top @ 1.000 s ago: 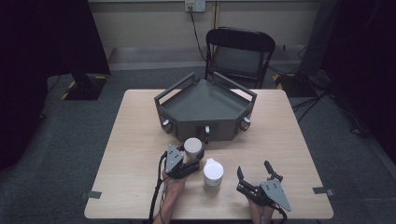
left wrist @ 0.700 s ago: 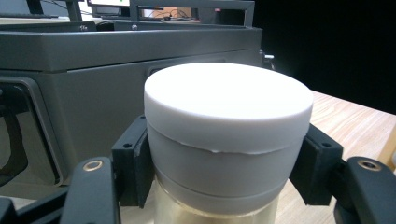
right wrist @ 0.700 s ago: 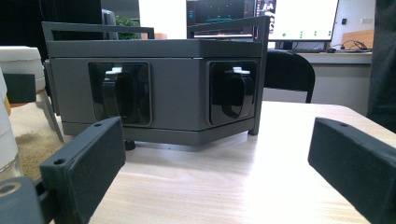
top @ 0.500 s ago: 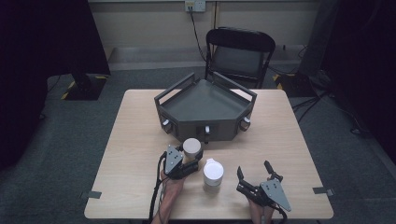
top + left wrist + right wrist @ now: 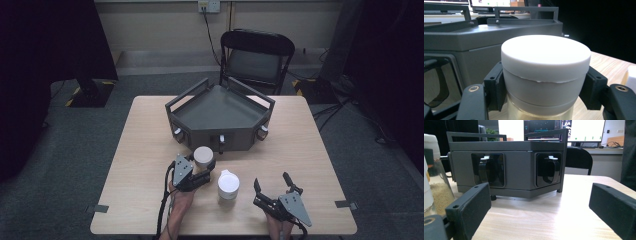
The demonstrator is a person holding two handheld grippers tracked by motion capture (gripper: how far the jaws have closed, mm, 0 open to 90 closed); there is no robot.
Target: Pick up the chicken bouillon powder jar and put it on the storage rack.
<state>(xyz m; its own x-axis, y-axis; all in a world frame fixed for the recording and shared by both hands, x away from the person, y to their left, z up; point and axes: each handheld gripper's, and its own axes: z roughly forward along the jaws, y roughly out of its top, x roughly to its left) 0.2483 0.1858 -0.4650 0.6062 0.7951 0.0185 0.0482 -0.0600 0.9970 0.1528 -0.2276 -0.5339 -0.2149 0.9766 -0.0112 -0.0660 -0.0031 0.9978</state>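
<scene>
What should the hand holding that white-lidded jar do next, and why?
Probably lift it straight up a little. The left gripper is shut on the white-lidded jar close before the grey tray stand, and a second jar stands beside it.

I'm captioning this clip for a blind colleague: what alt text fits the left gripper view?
The left gripper clamps a clear jar just below its white lid, one black jaw on each side. A grey tray stand rises close behind on the wooden table.
</scene>
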